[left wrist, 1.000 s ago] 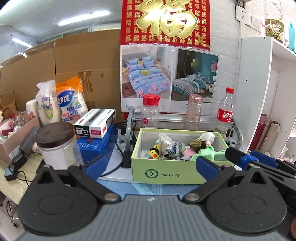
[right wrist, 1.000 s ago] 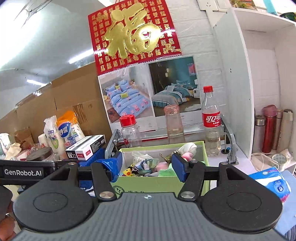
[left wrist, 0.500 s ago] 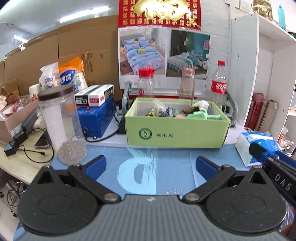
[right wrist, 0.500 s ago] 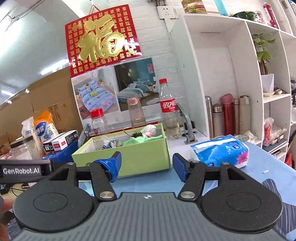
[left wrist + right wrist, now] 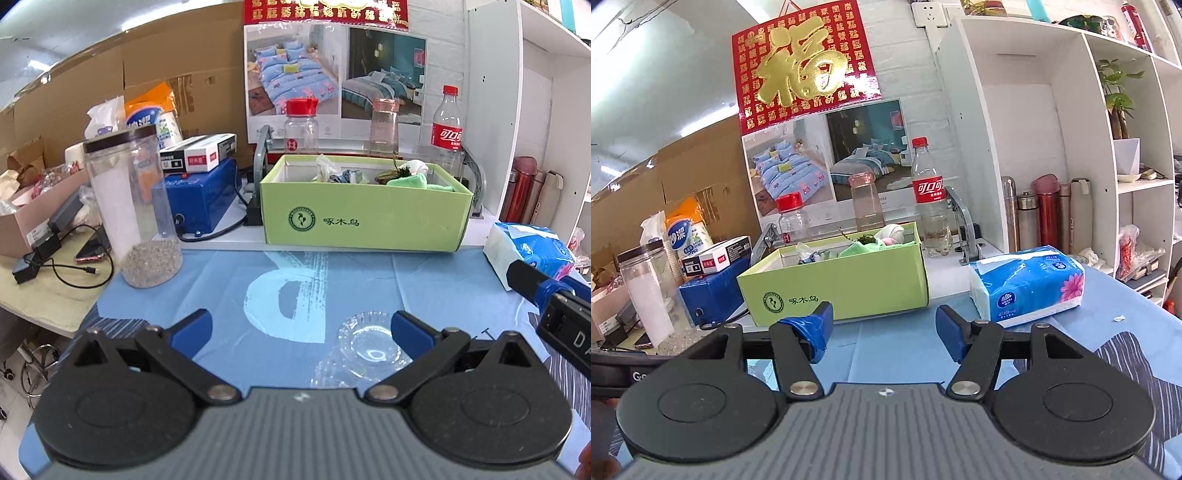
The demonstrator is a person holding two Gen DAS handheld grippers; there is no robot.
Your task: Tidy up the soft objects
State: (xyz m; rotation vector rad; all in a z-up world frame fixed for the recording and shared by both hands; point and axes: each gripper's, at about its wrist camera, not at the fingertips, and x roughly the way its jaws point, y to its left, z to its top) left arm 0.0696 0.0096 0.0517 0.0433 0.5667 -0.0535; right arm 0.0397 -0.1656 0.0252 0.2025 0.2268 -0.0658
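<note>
A green cardboard box point(image 5: 365, 221) stands at the back of the blue cloth point(image 5: 258, 295), with several soft toys and cloth pieces point(image 5: 406, 179) piled inside. It also shows in the right wrist view point(image 5: 842, 284), with the soft items point(image 5: 864, 245) at its top. My left gripper point(image 5: 301, 326) is open and empty, low over the cloth, well short of the box. My right gripper point(image 5: 884, 330) is open and empty, also in front of the box; its body shows at the right in the left wrist view point(image 5: 554, 306).
A clear plastic dish point(image 5: 365, 343) lies on the cloth by my left gripper. A tall clear jar point(image 5: 133, 206) stands left, a blue tissue pack point(image 5: 1027, 284) right. Bottles point(image 5: 447, 122) line the wall behind the box. A white shelf unit point(image 5: 1071, 147) stands at the right.
Both grippers have drawn back and down from over the box toward the front of the cloth. The box contents look the same. Both stayed open.
</note>
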